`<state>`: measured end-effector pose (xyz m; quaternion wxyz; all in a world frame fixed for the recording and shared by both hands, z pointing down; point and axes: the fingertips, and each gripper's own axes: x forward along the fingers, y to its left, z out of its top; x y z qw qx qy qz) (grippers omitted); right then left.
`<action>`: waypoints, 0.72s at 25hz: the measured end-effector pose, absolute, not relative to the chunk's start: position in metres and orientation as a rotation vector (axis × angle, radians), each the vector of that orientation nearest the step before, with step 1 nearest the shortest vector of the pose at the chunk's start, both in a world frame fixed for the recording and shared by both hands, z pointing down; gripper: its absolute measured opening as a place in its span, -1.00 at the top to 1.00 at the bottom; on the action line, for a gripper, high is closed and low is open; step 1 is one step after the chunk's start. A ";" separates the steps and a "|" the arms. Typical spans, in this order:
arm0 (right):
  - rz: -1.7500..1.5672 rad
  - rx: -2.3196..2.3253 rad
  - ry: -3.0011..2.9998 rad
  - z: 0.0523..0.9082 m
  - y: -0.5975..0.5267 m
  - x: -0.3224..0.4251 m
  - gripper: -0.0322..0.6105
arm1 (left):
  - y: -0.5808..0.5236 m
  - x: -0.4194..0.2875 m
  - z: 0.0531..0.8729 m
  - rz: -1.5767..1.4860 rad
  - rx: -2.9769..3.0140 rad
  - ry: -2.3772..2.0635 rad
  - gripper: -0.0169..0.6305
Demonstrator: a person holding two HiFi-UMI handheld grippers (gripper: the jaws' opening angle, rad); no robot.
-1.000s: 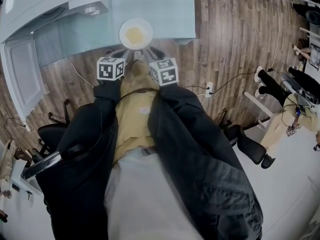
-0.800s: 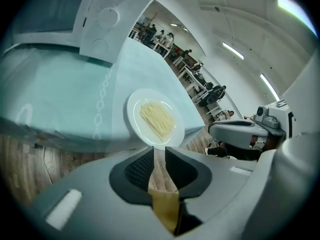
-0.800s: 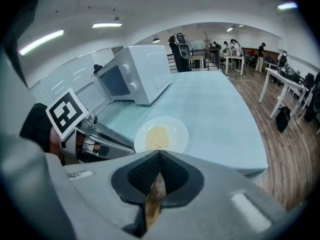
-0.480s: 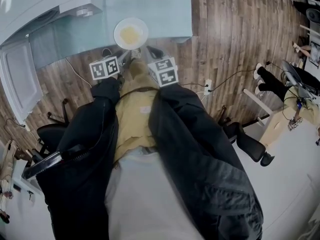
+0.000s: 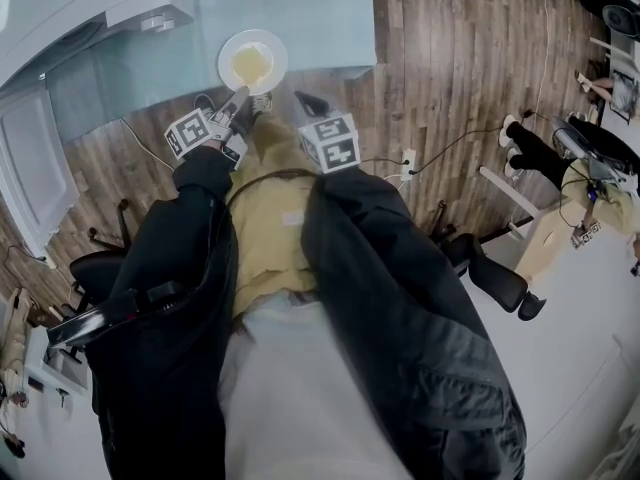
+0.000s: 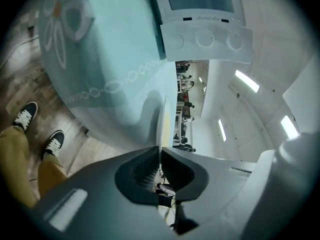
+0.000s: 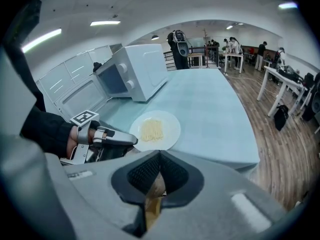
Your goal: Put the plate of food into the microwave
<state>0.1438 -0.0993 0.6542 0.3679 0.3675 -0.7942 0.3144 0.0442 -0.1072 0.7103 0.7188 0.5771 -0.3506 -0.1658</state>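
White microwave (image 5: 70, 13) stands open-doored at the left end of the table (image 5: 310, 18). The left claw (image 6: 160, 151), rolled on edge, has just been closing and pinches the near rim of the plate of noodles (image 5: 274, 60) by the table's front edge. The right claw (image 7: 160, 158) hangs pressed together, empty. Grasping seems the step in hand; next probably comes a level lift leftward into the cavity.

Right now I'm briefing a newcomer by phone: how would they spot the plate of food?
Find the pale blue table with a white microwave on it, door open. Near the table's front edge lies the plate, the only dish there: round, white, with a small heap of yellow noodles in its middle.
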 end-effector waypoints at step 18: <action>0.727 0.719 -2.151 0.644 -0.103 0.037 0.89 | -0.078 -0.060 0.659 -0.629 1.246 -0.759 0.91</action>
